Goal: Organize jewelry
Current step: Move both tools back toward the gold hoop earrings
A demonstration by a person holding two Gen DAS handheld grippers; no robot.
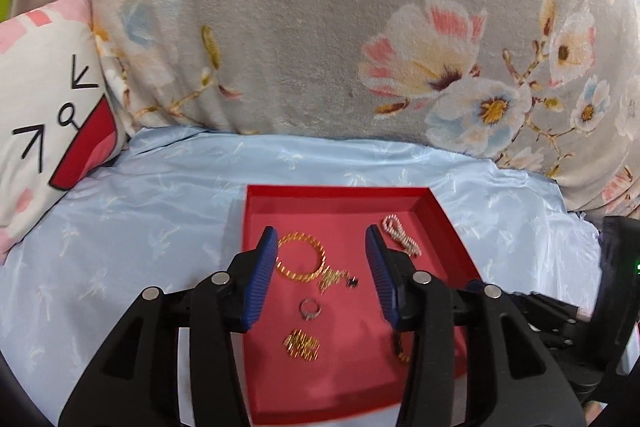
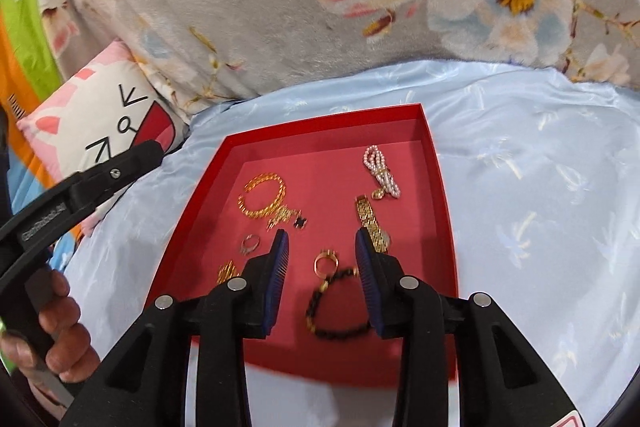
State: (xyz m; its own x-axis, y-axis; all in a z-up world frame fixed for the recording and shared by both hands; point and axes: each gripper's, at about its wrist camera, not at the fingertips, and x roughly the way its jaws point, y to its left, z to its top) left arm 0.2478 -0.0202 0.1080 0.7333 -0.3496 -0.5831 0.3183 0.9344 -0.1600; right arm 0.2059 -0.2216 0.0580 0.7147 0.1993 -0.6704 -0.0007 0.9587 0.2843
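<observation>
Several jewelry pieces lie loose in the red tray (image 2: 440, 187): gold chain bracelet (image 1: 300, 259) and silver ring (image 1: 310, 308) toward its left edge, pearl bracelet (image 2: 380, 171) by the far right corner, gold ring (image 2: 326, 262) and dark beaded bracelet (image 2: 332, 307) toward the near edge. Both the left gripper (image 1: 322, 271) and right gripper (image 2: 320, 279) hover with jaws apart and empty; the next pick probably needs one pad slipped under a single piece, clear of its neighbours. Around the tray spread a pale blue sheet (image 1: 140, 227), a floral blanket (image 1: 320, 27) and a cartoon pillow (image 1: 48, 107); the tray's walls limit a low approach.
</observation>
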